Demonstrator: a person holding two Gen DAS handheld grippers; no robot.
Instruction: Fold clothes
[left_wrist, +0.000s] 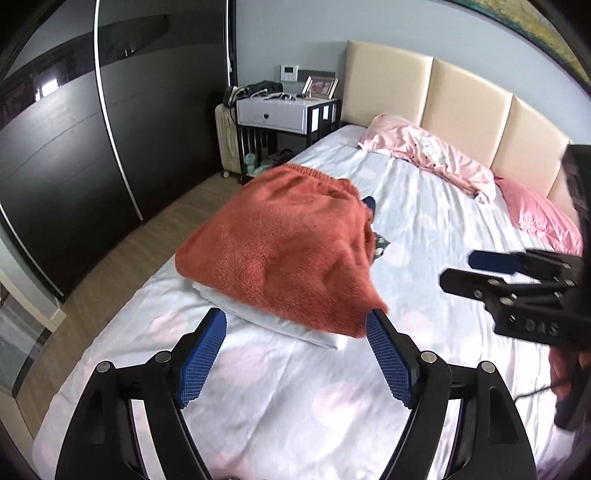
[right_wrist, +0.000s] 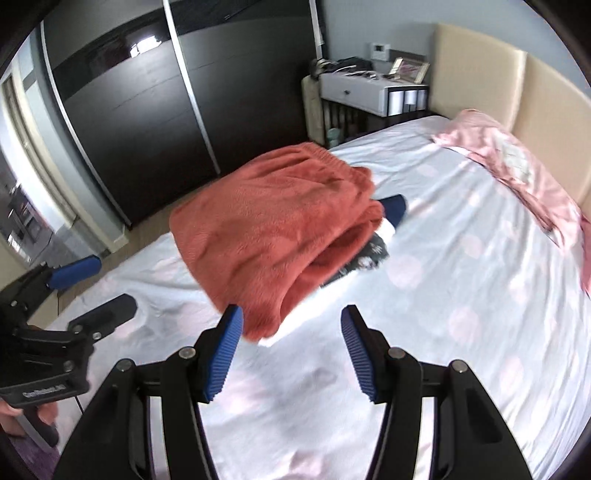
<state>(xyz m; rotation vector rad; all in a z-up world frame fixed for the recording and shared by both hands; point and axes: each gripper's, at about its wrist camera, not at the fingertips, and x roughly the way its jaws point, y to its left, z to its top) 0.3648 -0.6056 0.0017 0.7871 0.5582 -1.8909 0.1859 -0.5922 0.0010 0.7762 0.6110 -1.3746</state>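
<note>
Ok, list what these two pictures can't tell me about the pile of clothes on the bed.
- What lies under the orange fleece: in both views it covers most of the stack; only a white folded edge, a dark patterned piece and a blue bit show.
- What garment each is: too little shows.
- The fleece's far side: hidden by its own bulk.
- Right wrist view: blurred, so the bedsheet print is unclear.

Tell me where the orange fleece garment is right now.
The orange fleece garment lies folded on top of a white folded item on the bed, near the edge facing the dark wardrobe, ahead of both open grippers.
</note>
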